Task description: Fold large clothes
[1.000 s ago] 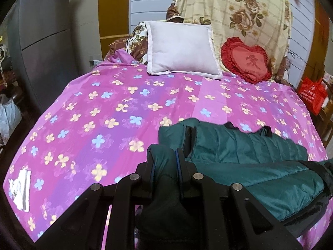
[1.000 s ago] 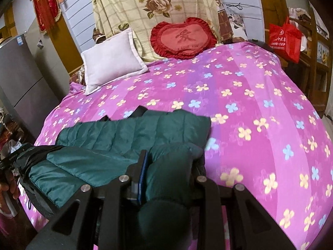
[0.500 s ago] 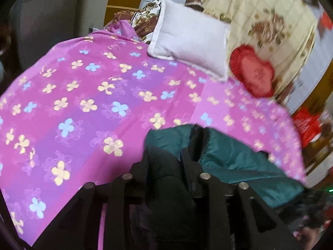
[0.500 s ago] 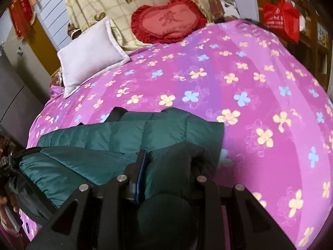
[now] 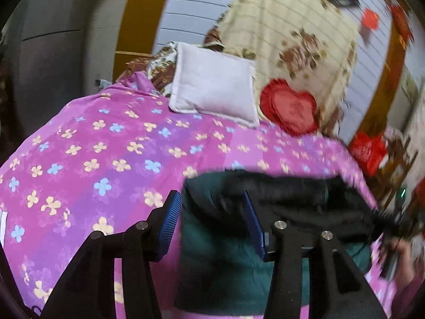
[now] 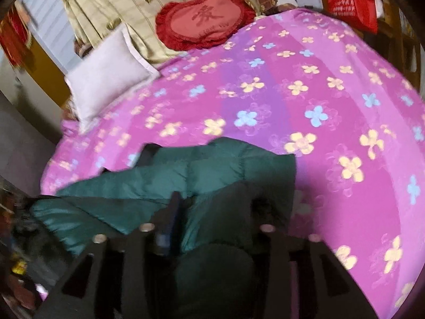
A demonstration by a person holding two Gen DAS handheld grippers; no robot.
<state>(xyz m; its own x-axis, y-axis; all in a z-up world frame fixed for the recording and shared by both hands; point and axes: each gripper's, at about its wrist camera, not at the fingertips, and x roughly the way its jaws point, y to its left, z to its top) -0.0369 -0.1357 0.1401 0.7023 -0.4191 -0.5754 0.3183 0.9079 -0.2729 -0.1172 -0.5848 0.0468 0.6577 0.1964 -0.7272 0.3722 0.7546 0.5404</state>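
Observation:
A dark green quilted jacket lies folded on the pink flowered bed sheet near the bed's front edge. My left gripper hangs over the jacket's left end with its jaws opening. Its left blue pad is clear of the cloth and the other pad rests over it. In the right wrist view the jacket spreads to the left. My right gripper is over the jacket's right end, jaws opening, with a puffy fold lying loosely between the fingers. The picture is blurred.
A white pillow, a red heart cushion and a floral blanket stand at the bed's head. A red bag hangs off the bed's right side. A hand shows at the right edge. Bare sheet lies beyond the jacket.
Both grippers were shut on folds of the jacket; now their jaws have spread and the cloth lies loose. The right gripper has sunk closer to the bed, and the left view has swung.

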